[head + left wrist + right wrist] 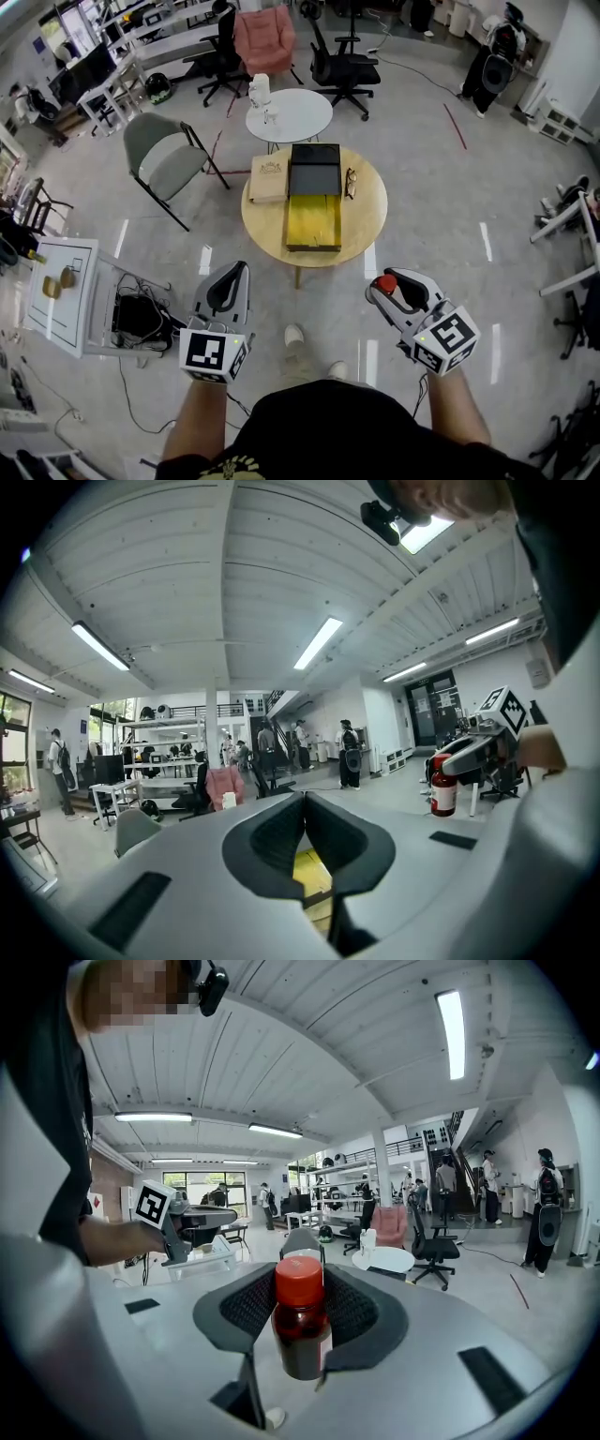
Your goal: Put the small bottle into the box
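Observation:
The small bottle, dark red with a red cap, stands upright between the pads of my right gripper, which is shut on it. In the head view the right gripper hangs above the floor, short of the near right edge of the round wooden table; the bottle's cap shows at its tip. The box lies open on the table, with a yellow inside and its black lid folded back. My left gripper is shut with nothing in it, near left of the table. The left gripper view shows the bottle too.
A tan flat case lies left of the lid and a pair of glasses right of it. A small white round table stands behind, a grey folding chair to the left, and a white cabinet with cables at near left.

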Action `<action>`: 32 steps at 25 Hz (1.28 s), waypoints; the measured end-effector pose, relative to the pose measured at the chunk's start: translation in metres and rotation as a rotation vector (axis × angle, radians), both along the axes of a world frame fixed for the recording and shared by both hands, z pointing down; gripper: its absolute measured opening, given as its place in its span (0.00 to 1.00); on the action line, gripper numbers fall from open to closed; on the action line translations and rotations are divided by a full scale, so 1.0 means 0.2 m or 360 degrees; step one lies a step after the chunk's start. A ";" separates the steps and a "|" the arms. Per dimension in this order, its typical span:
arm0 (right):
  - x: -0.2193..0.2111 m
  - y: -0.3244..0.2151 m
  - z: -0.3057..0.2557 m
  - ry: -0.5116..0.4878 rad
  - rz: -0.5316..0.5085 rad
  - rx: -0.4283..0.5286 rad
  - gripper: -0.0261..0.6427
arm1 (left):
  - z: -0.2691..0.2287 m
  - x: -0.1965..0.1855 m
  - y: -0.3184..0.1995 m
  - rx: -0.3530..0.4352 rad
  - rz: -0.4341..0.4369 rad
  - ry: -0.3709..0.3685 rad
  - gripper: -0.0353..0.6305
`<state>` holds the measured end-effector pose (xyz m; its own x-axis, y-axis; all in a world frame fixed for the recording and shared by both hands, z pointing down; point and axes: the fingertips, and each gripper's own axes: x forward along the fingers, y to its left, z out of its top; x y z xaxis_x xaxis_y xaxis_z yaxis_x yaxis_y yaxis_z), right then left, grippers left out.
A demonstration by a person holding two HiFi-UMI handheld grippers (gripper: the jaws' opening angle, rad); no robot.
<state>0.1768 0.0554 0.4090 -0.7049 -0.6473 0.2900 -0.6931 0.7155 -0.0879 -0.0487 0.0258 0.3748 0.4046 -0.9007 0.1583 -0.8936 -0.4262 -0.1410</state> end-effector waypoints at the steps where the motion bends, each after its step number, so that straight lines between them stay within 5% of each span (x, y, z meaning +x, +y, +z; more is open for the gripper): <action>1: -0.01 -0.03 0.00 0.0004 0.0003 0.0000 0.29 | 0.00 0.00 -0.03 0.0003 0.0011 0.0001 0.08; 32: -0.36 -0.81 -0.06 0.0086 0.0113 -0.0004 0.29 | 0.01 -0.24 -0.90 0.0003 0.0215 0.0026 0.08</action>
<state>0.1042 -0.1071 0.3960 -0.6405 -0.6944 0.3280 -0.7459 0.6641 -0.0507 -0.0958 -0.1541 0.3771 0.5247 -0.8381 0.1492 -0.8302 -0.5425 -0.1281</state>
